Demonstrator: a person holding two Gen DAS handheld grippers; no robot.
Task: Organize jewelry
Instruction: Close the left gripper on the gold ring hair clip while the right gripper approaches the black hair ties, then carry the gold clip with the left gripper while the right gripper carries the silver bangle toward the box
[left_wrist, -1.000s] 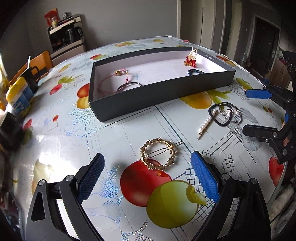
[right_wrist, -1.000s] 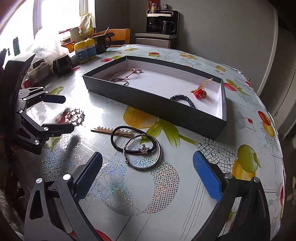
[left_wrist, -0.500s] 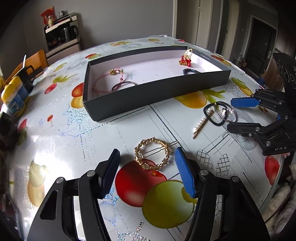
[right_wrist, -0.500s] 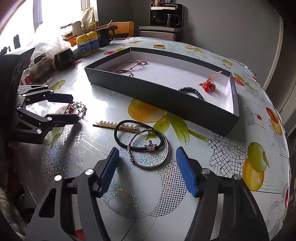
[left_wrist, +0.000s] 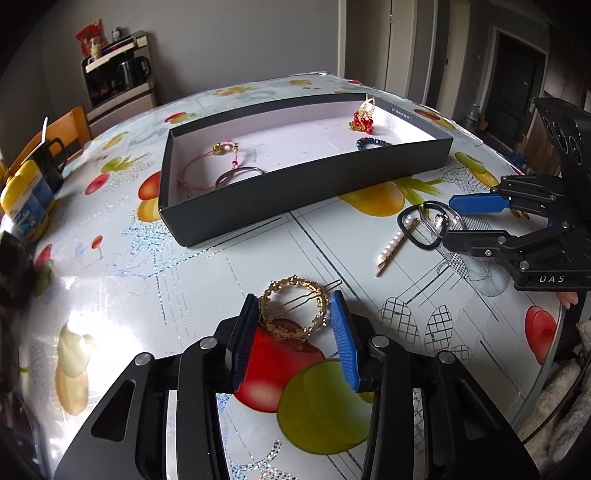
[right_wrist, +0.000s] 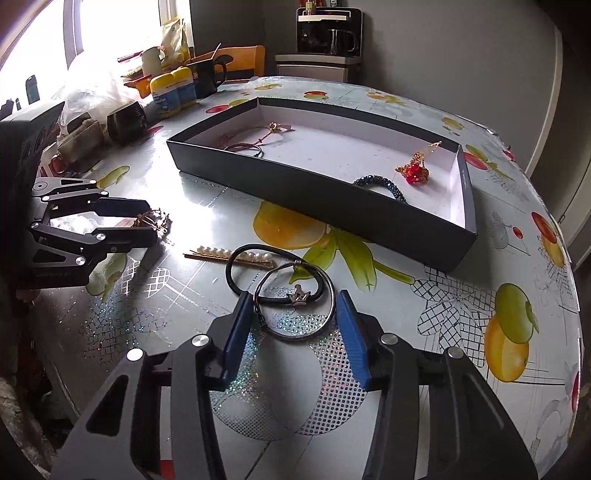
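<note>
A gold round hair clip (left_wrist: 293, 309) lies on the fruit-print tablecloth between the pads of my left gripper (left_wrist: 294, 304), which touch its sides. My right gripper (right_wrist: 295, 310) straddles a silver bangle (right_wrist: 295, 306) and a black cord bracelet with a charm (right_wrist: 280, 277); its pads stand at the bangle's edges. A pearl hair pin (left_wrist: 393, 246) lies between the two grippers. The dark box (left_wrist: 295, 184) holds a pink cord bracelet (left_wrist: 207, 168), a dark ring-shaped bracelet (left_wrist: 240, 174), a blue beaded bracelet (left_wrist: 373, 142) and a red and gold pendant (left_wrist: 364, 118).
Yellow-lidded jars (right_wrist: 171, 90), a black mug (right_wrist: 207, 77) and bags (right_wrist: 92, 96) crowd the table's far left side. A wooden chair (right_wrist: 240, 61) and a coffee machine (right_wrist: 328, 33) stand behind. The table edge (left_wrist: 546, 373) runs close on the right.
Both grippers have closed from wide open and moved forward: the left now meets the gold clip, the right now brackets the silver bangle.
</note>
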